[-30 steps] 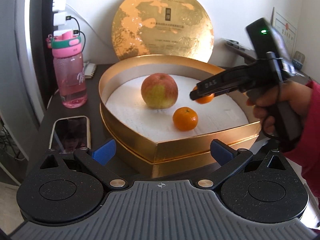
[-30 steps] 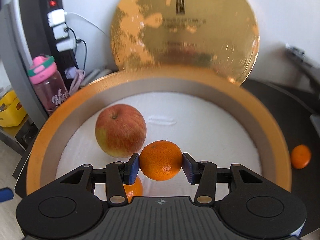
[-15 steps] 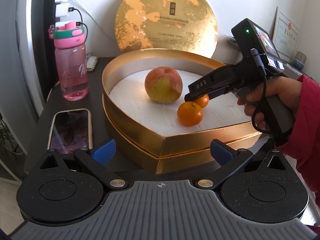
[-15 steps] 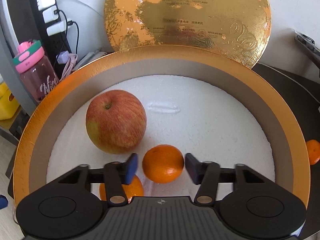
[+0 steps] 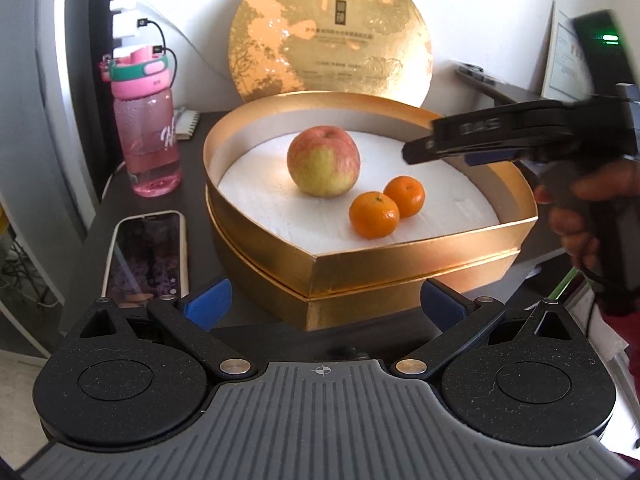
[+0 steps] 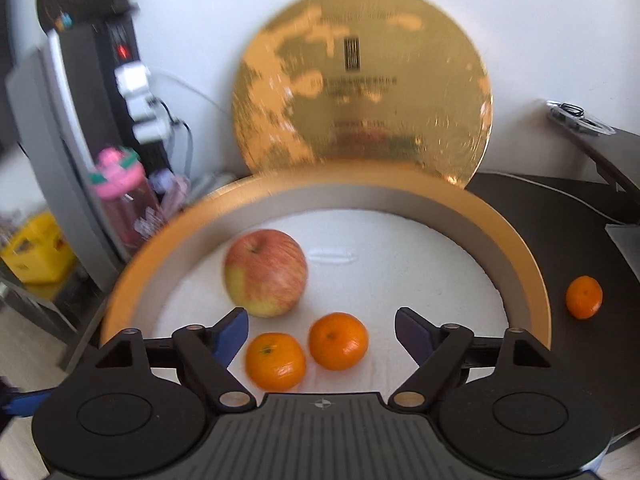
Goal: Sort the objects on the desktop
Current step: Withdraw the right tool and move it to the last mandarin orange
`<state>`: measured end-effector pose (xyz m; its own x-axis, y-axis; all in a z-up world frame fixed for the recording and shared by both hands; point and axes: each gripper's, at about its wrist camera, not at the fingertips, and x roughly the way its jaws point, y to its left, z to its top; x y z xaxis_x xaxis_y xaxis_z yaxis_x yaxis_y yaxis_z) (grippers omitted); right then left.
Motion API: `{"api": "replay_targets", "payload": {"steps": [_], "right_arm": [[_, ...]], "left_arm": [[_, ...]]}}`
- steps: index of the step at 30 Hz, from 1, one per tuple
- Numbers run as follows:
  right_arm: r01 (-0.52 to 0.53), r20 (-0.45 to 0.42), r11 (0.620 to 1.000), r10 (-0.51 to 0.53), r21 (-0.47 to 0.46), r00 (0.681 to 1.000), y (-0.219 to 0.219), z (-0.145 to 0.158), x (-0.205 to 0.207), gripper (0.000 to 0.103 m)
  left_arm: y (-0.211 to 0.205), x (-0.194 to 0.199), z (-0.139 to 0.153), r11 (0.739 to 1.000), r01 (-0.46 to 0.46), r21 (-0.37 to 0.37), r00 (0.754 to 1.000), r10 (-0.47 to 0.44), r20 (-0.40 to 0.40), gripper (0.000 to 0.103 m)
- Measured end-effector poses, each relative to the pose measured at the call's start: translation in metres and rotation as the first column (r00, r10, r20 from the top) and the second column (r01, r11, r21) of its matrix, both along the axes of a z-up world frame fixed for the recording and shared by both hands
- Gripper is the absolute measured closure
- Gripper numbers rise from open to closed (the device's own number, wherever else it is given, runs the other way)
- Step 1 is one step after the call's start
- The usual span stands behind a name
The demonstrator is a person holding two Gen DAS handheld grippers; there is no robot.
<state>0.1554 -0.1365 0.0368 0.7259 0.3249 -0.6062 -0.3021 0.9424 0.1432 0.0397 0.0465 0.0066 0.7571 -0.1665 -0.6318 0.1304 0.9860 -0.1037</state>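
Bench (image 6: pixel 560 240): dark; one loose tangerine (image 6: pixel 584 297) lies on it, right of the box.
Gold box (image 5: pixel 400 256): open, white liner; holds an apple (image 5: pixel 323 161) and two tangerines (image 5: pixel 374 214), (image 5: pixel 404 196), touching.
Loose tangerine: likely light, soft-skinned, prone to roll; take it across its middle, gently.
Right claw (image 6: pixel 320 326): apart, has just been opening; nothing clamped.
Left claw (image 5: pixel 324 302): apart, empty.

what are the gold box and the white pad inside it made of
Gold box: probably foil-faced cardboard, with a glossy metallic sheen and crisp folded corners. White pad: looks like foam, likely polystyrene, going by its matte, grainy surface.
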Motion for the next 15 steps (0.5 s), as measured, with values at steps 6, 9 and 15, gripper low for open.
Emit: {"api": "replay_targets", "payload": {"steps": [6,9,15], "right_arm": [[0.007,0.035,1.000,-0.008,0.023,0.999,-0.016,0.004,-0.038,0.022],[0.018,0.037,1.000,-0.018,0.006,0.999,-0.021,0.001,-0.051,0.022],[0.023,0.018,1.000,-0.024,0.016,1.000,-0.030,-0.005,-0.061,0.022]], "left_arm": [[-0.013,-0.005,0.004,1.000,0.011,0.024,1.000,-0.012,0.006,0.000],[-0.020,-0.006,0.006,0.999,0.023,0.029,1.000,-0.023,0.006,0.000],[-0.036,-0.005,0.007,0.997,0.054,0.047,0.999,-0.054,-0.001,0.000]]}}
